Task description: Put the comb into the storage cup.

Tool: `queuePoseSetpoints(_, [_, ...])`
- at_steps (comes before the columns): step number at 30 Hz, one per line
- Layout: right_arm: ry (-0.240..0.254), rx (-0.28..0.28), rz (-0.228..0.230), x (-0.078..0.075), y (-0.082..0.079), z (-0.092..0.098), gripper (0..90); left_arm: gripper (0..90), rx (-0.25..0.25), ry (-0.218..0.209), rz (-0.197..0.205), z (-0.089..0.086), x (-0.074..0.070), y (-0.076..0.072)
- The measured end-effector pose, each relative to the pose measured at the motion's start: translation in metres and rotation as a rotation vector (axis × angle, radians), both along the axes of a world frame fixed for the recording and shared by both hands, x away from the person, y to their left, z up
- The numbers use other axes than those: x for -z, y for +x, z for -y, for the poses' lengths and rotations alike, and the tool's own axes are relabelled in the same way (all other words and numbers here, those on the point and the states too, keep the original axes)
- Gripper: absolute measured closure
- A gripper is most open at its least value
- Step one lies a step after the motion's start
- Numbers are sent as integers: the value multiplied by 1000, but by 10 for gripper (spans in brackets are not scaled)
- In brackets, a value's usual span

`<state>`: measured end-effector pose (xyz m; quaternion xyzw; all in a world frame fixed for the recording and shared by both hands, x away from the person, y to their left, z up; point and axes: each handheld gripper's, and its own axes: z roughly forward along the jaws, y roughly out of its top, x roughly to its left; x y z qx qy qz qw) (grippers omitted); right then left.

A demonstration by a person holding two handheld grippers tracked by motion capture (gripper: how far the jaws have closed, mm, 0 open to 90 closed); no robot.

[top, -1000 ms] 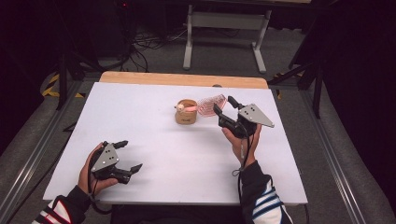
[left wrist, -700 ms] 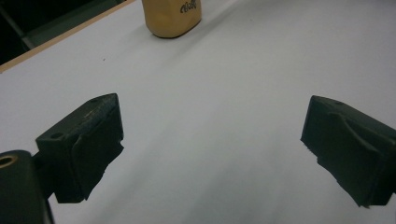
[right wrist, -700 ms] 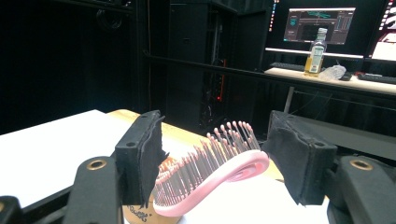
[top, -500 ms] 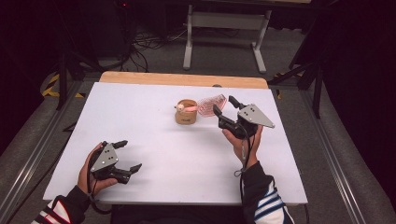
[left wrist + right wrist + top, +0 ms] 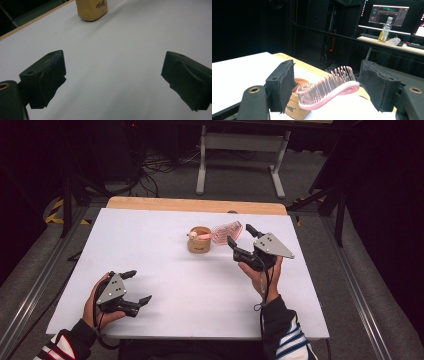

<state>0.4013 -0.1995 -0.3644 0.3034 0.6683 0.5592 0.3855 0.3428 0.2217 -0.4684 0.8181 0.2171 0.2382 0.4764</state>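
My left claw (image 5: 134,287) sits open, empty, near bench (image 5: 150,240) front edge. Brush (image 5: 224,232) rests handle-down in wooden cup (image 5: 199,240), head slanting right toward my right claw (image 5: 241,234), nearer one, jaws just opening, pads clear of brush.

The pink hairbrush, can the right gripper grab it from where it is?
Probably yes. The right gripper is open, its jaws either side of the pink hairbrush, which leans out of the wooden cup. Its jaws have just been opening, and nothing blocks them.
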Motion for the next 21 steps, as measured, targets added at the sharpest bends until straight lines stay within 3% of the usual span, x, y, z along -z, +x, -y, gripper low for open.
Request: queuePoseSetpoints(21, [-29,1,13,-1,-7,-9,196,66,1,2,9,-1,-1,-1])
